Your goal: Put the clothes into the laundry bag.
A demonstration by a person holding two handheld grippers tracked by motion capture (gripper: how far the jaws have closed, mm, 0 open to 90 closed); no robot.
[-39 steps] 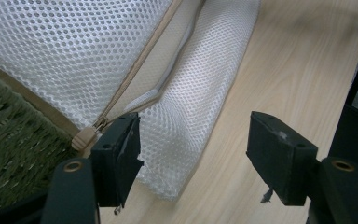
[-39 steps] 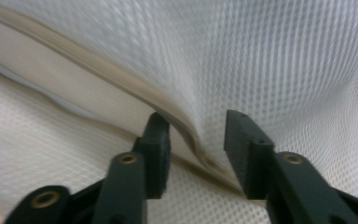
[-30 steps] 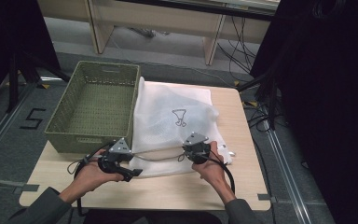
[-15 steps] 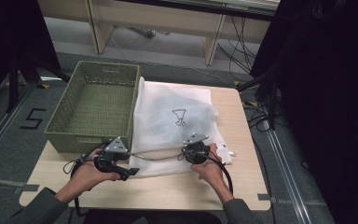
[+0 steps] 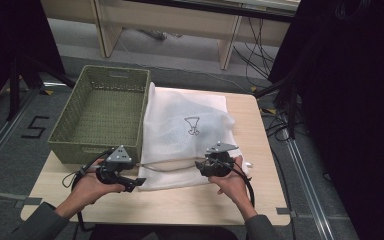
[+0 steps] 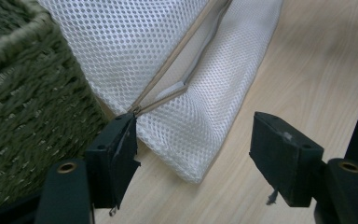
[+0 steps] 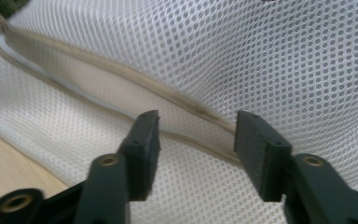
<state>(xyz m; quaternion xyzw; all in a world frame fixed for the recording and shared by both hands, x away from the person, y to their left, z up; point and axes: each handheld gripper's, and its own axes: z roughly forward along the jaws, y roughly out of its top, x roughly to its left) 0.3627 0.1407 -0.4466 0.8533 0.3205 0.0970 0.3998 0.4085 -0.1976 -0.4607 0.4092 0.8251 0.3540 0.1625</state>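
Observation:
A white mesh laundry bag (image 5: 190, 115) lies flat on the table, its beige zipper (image 5: 172, 166) running along the near edge and gaping open. My left gripper (image 5: 139, 182) is open at the bag's near left corner. In the left gripper view the corner of the bag (image 6: 191, 140) lies between the jaws of the left gripper (image 6: 196, 135), and the zipper's end (image 6: 137, 108) is by the left pad. My right gripper (image 5: 198, 165) hovers over the zipper farther right. In the right gripper view its jaws (image 7: 198, 126) have just been opening and straddle the zipper (image 7: 186, 105) without pressing it.
A green woven basket (image 5: 95, 150) stands empty at the table's left, touching the bag's left edge. Bare wooden tabletop (image 5: 205, 200) runs along the near edge and right side. Beyond the table are a desk's legs and cables on the floor.
The right gripper's jaws have come apart over the zipper and that hand has shifted slightly right. The left hand and the bag stay where they were.

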